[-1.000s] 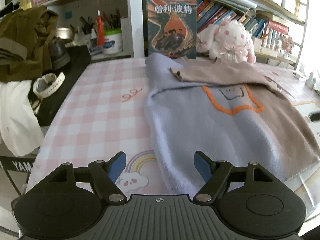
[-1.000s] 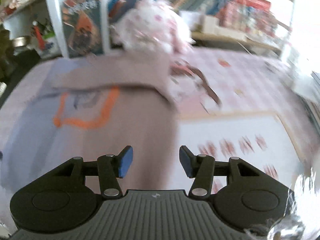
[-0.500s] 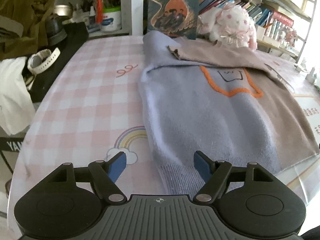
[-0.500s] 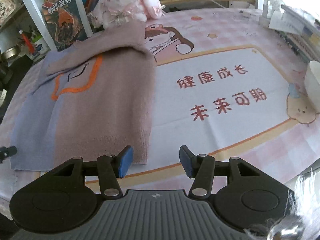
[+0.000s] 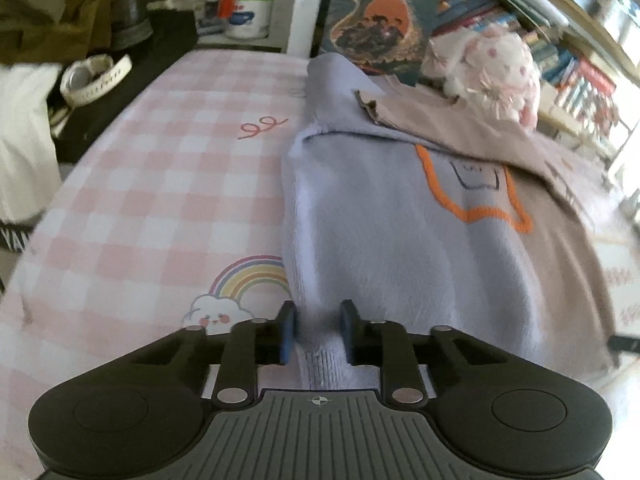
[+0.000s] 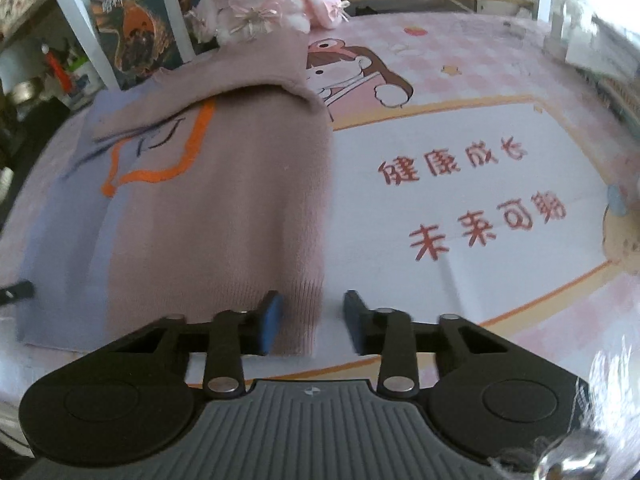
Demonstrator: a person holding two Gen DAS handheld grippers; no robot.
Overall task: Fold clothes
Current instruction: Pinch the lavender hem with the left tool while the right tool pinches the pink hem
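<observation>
A sweater, half lilac and half dusty pink with an orange outline on the chest, lies flat on the table, both sleeves folded across it. In the left wrist view my left gripper [image 5: 317, 334] is shut on the lilac hem corner of the sweater [image 5: 384, 240]. In the right wrist view my right gripper [image 6: 312, 322] is open, its fingers either side of the pink hem corner of the sweater [image 6: 224, 216], the left fingertip [image 6: 270, 318] over the cloth.
The table has a pink checked cover [image 5: 168, 184] with a rainbow print and red characters [image 6: 472, 196]. A book [image 5: 376, 16] and a plush rabbit [image 5: 488, 72] stand at the back. Clothes, a watch and jars [image 5: 248, 20] sit at far left.
Both grippers moved forward and down to the sweater's near hem. The left gripper closed on the lilac corner. The right gripper came over the pink corner and stays open.
</observation>
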